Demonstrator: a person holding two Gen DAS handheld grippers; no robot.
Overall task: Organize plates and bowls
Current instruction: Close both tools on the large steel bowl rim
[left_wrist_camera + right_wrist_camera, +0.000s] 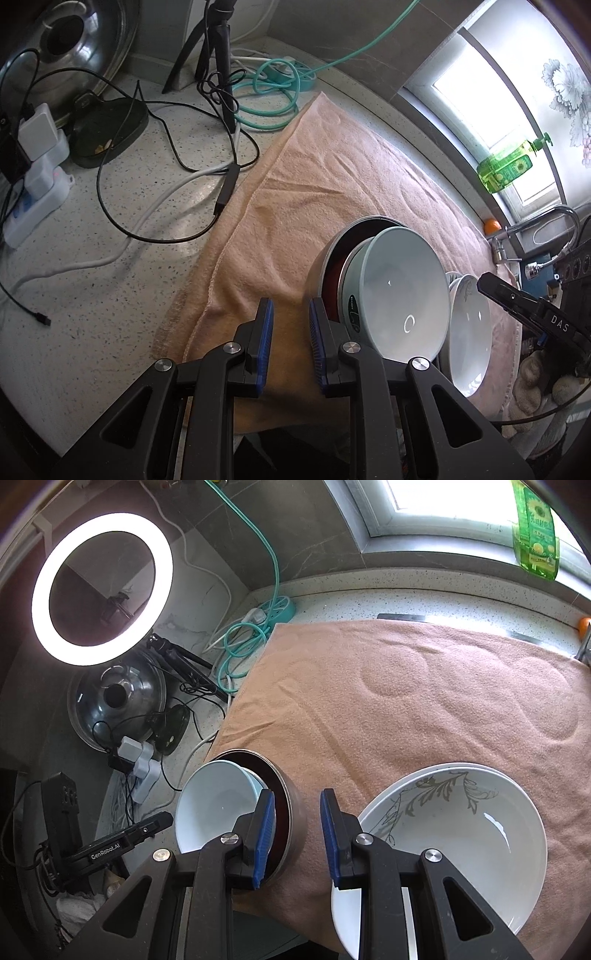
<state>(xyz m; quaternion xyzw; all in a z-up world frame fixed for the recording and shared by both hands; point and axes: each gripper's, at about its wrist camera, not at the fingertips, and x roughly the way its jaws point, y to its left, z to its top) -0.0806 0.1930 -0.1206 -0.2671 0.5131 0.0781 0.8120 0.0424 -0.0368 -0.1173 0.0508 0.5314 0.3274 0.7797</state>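
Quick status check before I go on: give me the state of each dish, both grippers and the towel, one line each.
Light blue bowl: empty, tilted, nested in the metal bowl.
Metal bowl: tipped on its side on the towel.
Patterned white bowls: stacked, top one empty.
Towel: spread flat, round dents.
Left gripper: jaws apart, nothing between.
Right gripper: jaws apart, nothing between.

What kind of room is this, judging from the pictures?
Most likely a home kitchen. A speckled stone counter runs under a window, a faucet stands beside it, a green dish soap bottle sits on the sill, and bowls rest on a towel.
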